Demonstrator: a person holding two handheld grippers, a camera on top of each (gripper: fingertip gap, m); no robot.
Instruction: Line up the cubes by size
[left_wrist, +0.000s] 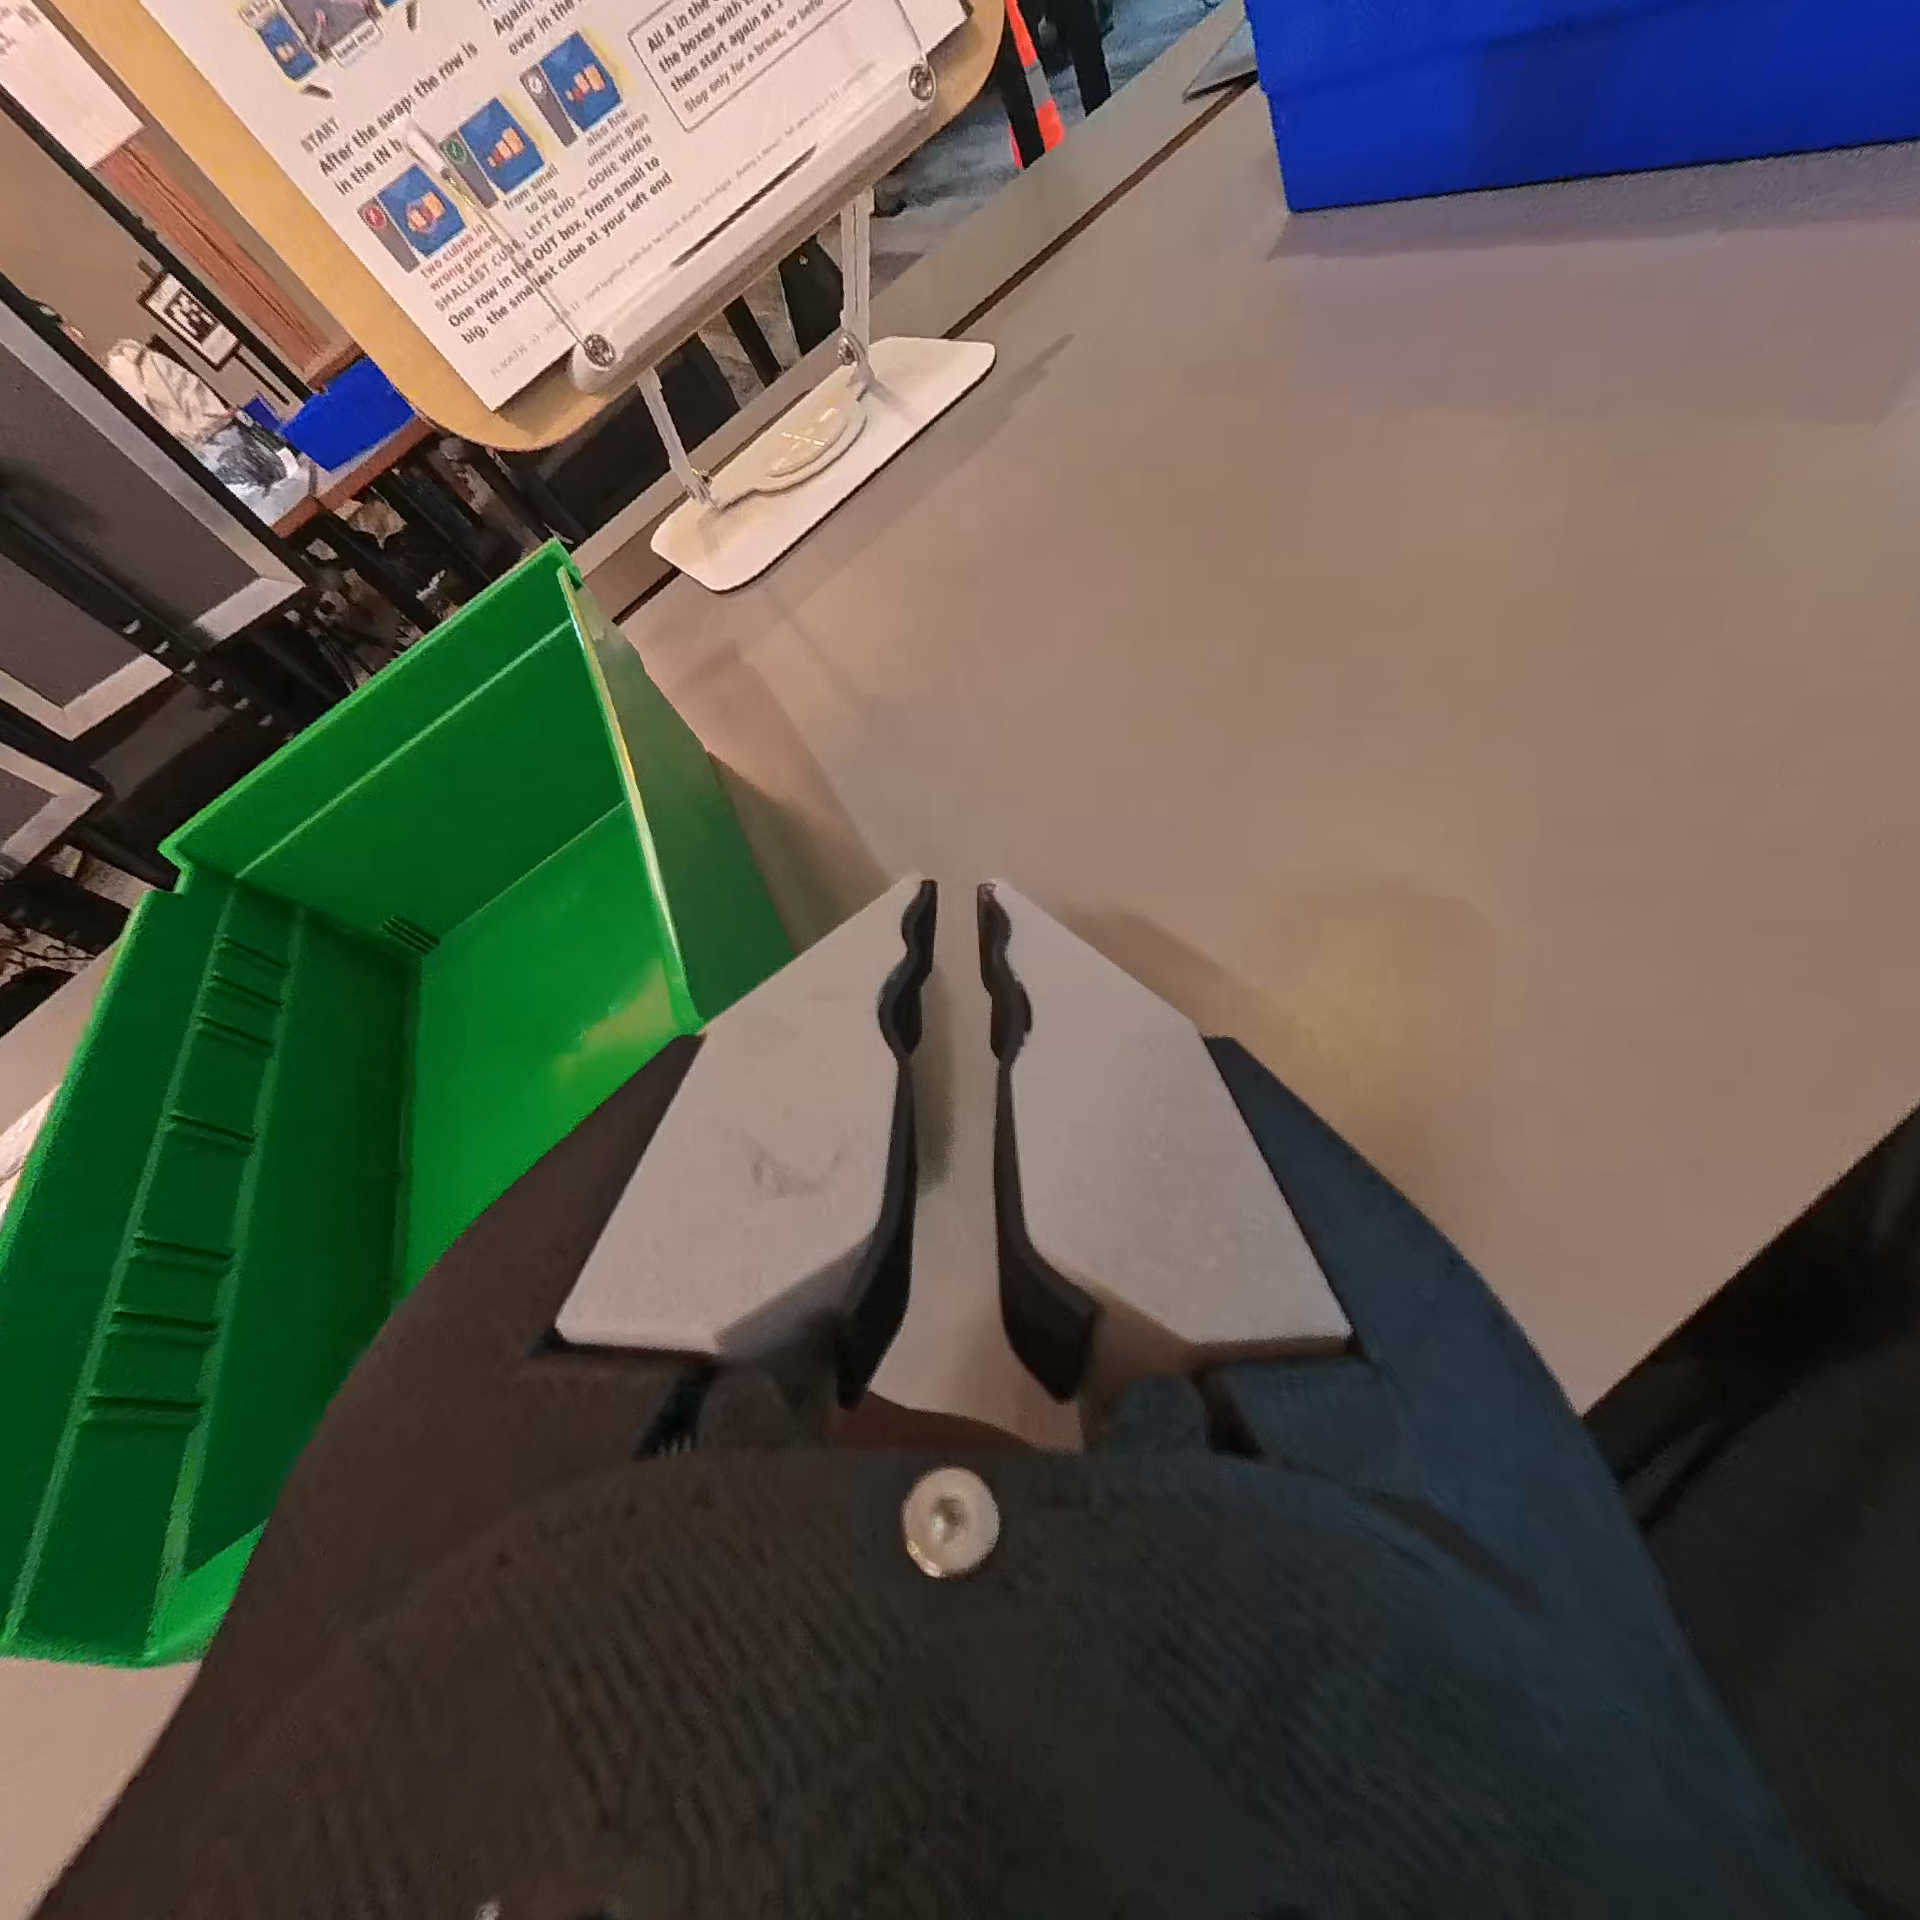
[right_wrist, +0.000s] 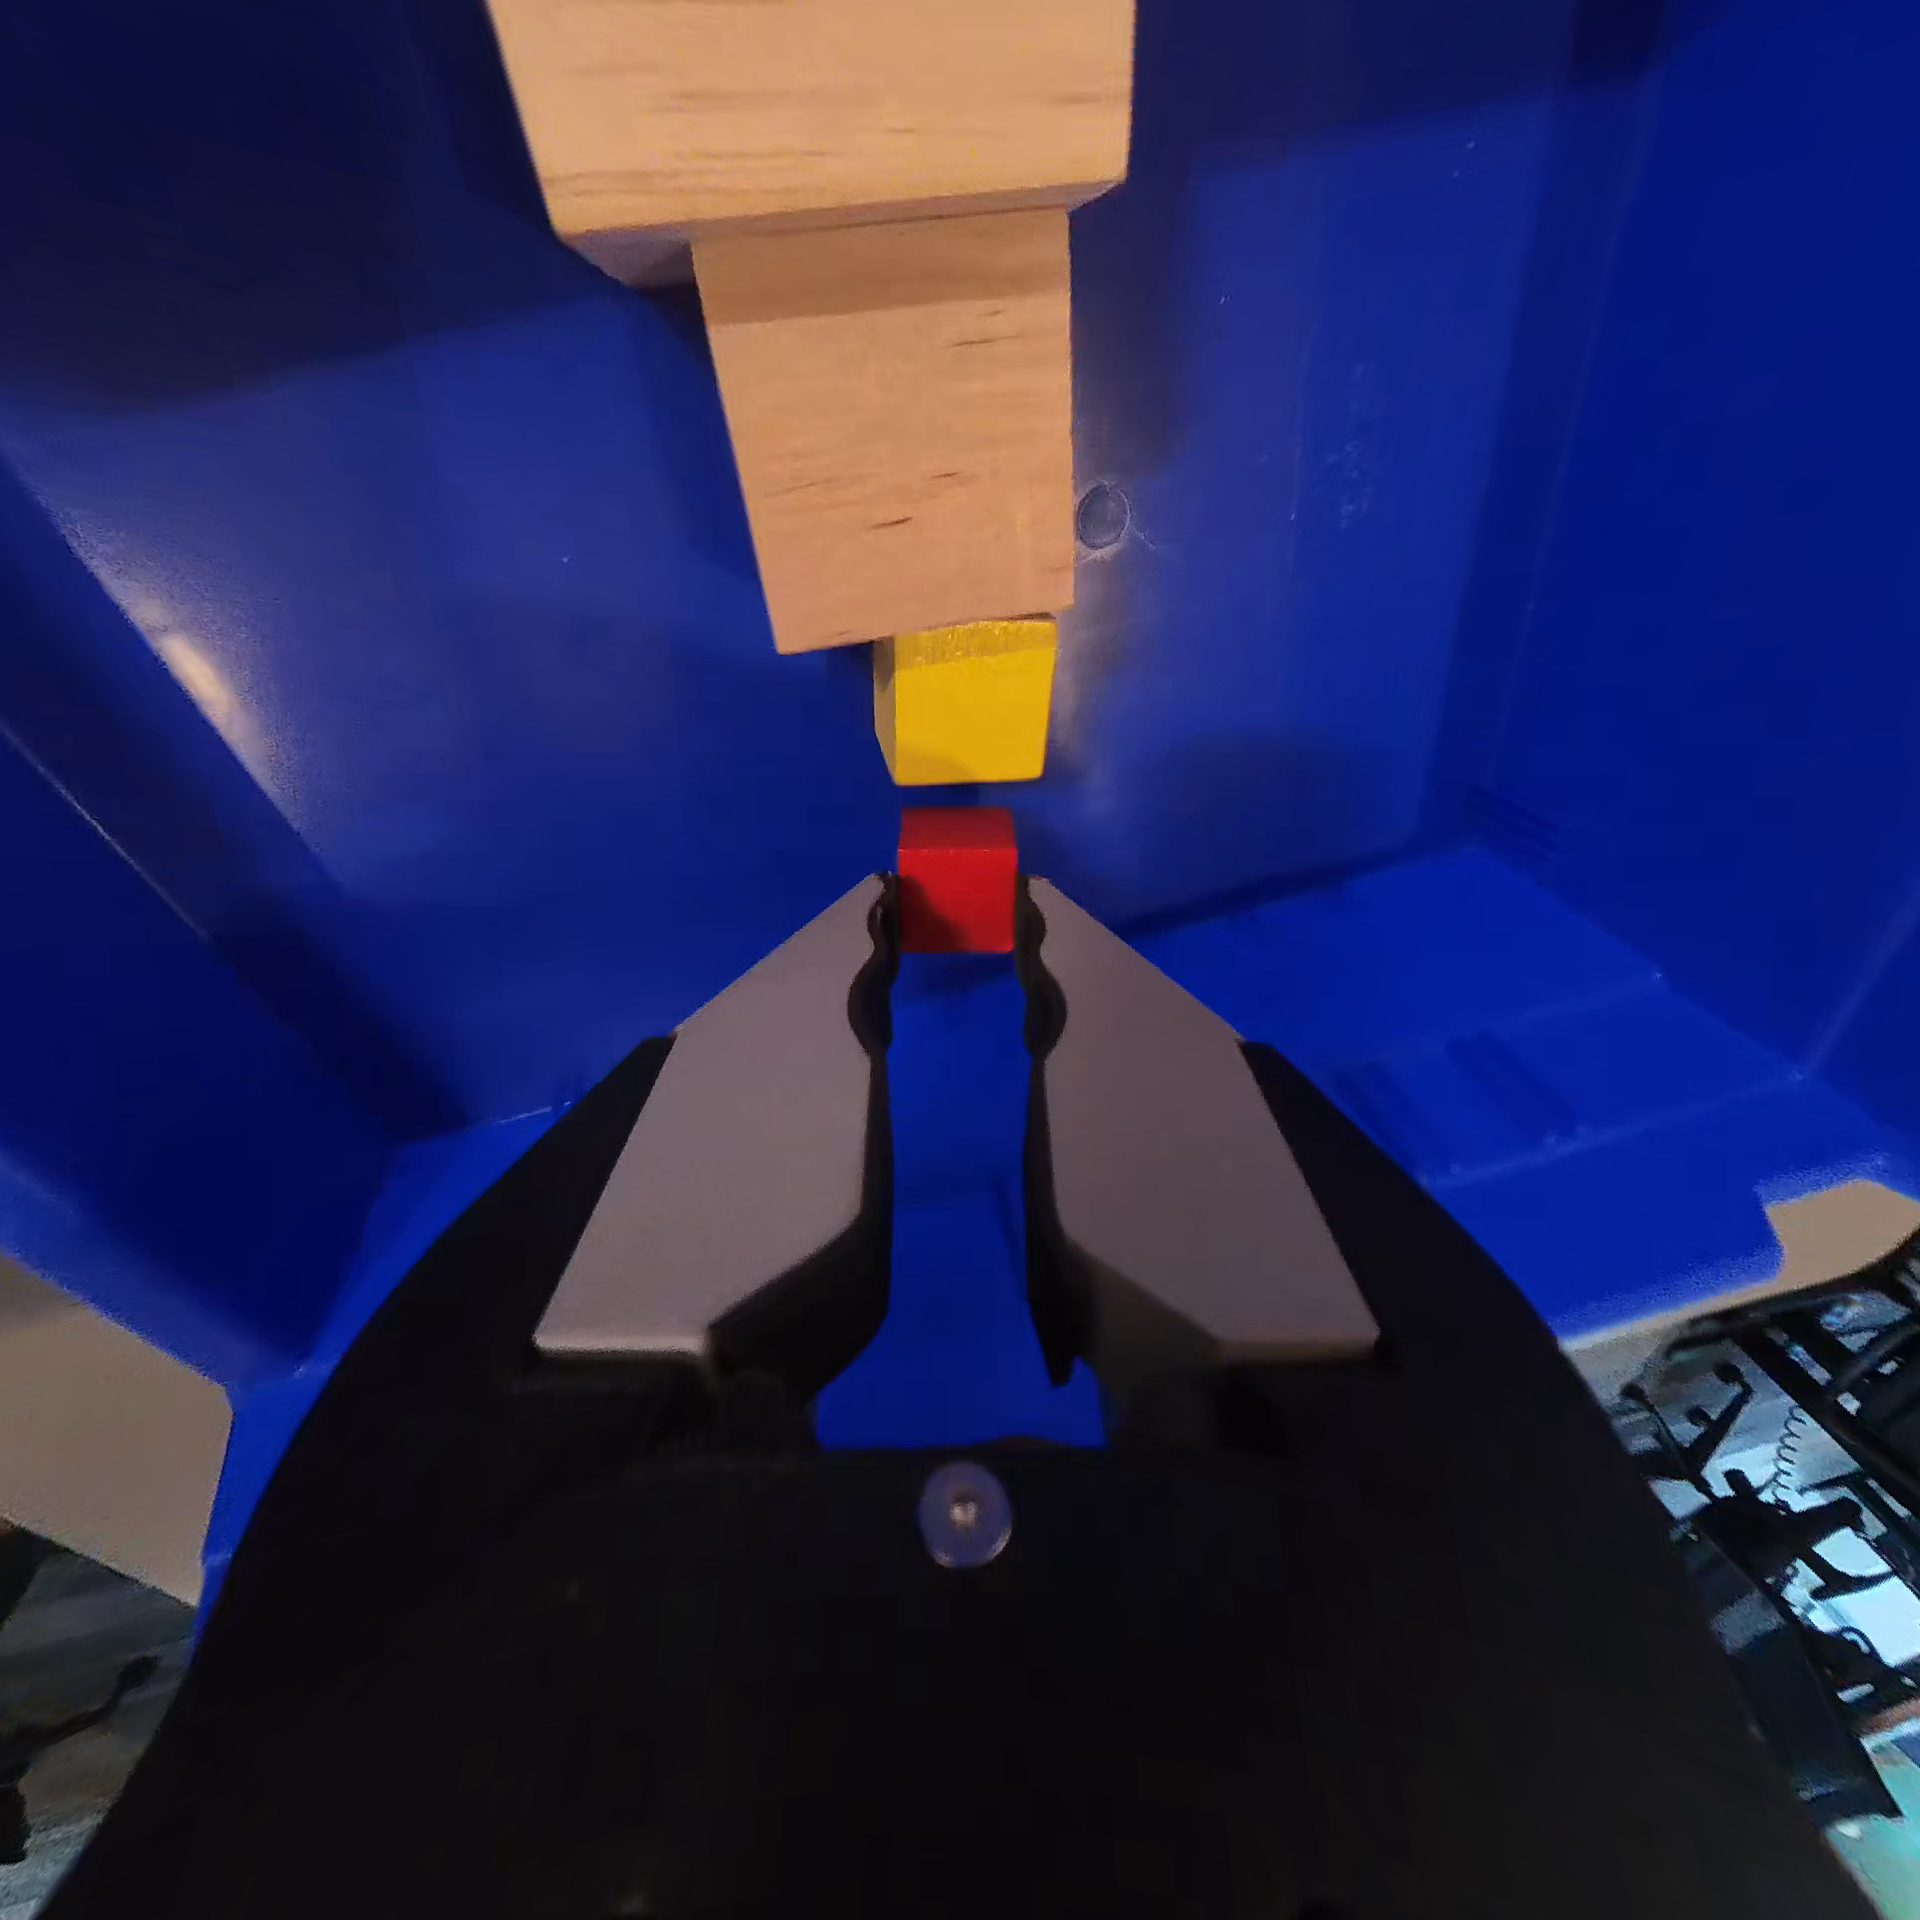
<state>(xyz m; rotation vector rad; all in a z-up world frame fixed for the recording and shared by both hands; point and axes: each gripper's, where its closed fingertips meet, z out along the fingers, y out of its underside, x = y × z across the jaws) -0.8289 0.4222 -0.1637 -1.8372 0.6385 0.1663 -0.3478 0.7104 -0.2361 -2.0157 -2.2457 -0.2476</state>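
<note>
In the right wrist view several cubes lie in one row inside a blue bin. From far to near they are a large wooden cube, a medium wooden cube, a yellow cube and a small red cube. My right gripper is shut on the red cube, with a fingertip on each side, at the near end of the row. My left gripper hovers over the grey table, its jaws almost together and empty.
An empty green bin stands left of my left gripper. A white stand holding an instruction sheet is at the table's far side. The blue bin's outer wall shows at the top right. The table's front edge runs at the lower right.
</note>
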